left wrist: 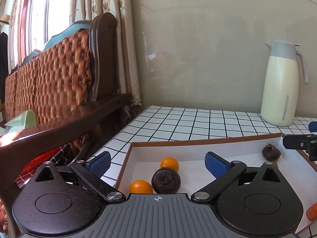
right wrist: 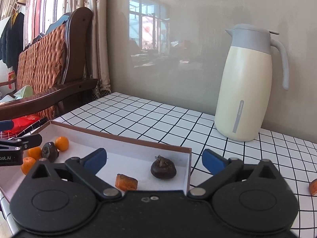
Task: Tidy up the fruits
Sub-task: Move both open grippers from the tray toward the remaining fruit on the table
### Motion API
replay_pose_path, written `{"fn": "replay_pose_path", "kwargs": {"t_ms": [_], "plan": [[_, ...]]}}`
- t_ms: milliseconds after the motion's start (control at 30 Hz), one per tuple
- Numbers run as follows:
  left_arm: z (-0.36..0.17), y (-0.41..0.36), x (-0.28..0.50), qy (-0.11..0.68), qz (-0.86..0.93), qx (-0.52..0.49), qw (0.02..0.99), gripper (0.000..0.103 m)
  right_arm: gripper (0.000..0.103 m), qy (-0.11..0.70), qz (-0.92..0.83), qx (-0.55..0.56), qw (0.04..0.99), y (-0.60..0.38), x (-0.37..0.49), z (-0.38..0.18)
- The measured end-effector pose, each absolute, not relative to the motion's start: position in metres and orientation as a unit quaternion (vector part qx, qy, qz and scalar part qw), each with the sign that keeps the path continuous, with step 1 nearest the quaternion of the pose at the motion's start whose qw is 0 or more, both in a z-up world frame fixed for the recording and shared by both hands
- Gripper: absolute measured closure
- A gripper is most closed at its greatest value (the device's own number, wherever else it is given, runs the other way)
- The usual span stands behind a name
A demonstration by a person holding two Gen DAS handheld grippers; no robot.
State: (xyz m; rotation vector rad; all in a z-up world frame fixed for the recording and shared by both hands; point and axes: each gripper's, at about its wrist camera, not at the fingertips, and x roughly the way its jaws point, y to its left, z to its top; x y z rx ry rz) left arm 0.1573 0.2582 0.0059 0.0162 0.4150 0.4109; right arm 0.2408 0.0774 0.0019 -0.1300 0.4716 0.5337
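Observation:
A shallow white box with a brown rim [left wrist: 198,141] [right wrist: 138,138] lies on the checked table. At its left end lie small oranges [left wrist: 169,164] [right wrist: 62,143] and a dark brown round fruit [left wrist: 166,180] [right wrist: 50,151]. At its right end lie another dark fruit [left wrist: 271,153] [right wrist: 163,168] and an orange chunk [right wrist: 126,182]. My left gripper [left wrist: 156,161] is open and empty over the box's left end. My right gripper [right wrist: 154,159] is open and empty over the box's right end. Another orange chunk [right wrist: 313,186] lies on the table at the right.
A cream thermos jug [left wrist: 281,83] [right wrist: 247,83] stands at the back right by the wall. A wooden chair with a woven cushion [left wrist: 59,91] [right wrist: 43,67] stands left of the table. The table's left edge [left wrist: 111,138] is close to the box.

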Motion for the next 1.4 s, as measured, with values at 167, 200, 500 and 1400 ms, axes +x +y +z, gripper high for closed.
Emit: {"fn": "replay_pose_path", "kwargs": {"t_ms": [167, 200, 500, 1400], "plan": [[0.007, 0.26, 0.155, 0.201, 0.206, 0.002, 0.958, 0.0, 0.006, 0.233, 0.265, -0.061, 0.934, 0.078, 0.239, 0.003], [0.007, 0.26, 0.155, 0.201, 0.206, 0.001, 0.958, 0.0, 0.006, 0.234, 0.266, -0.062, 0.933, 0.078, 0.239, 0.003], [0.007, 0.26, 0.154, 0.201, 0.21, -0.004, 0.957, 0.0, 0.006, 0.229, 0.274, -0.062, 0.932, 0.081, 0.234, 0.005], [0.02, 0.155, 0.183, 0.183, 0.127, 0.0, 0.975, 0.0, 0.006, 0.211, 0.21, -0.055, 0.953, 0.0, 0.235, 0.015]]}}
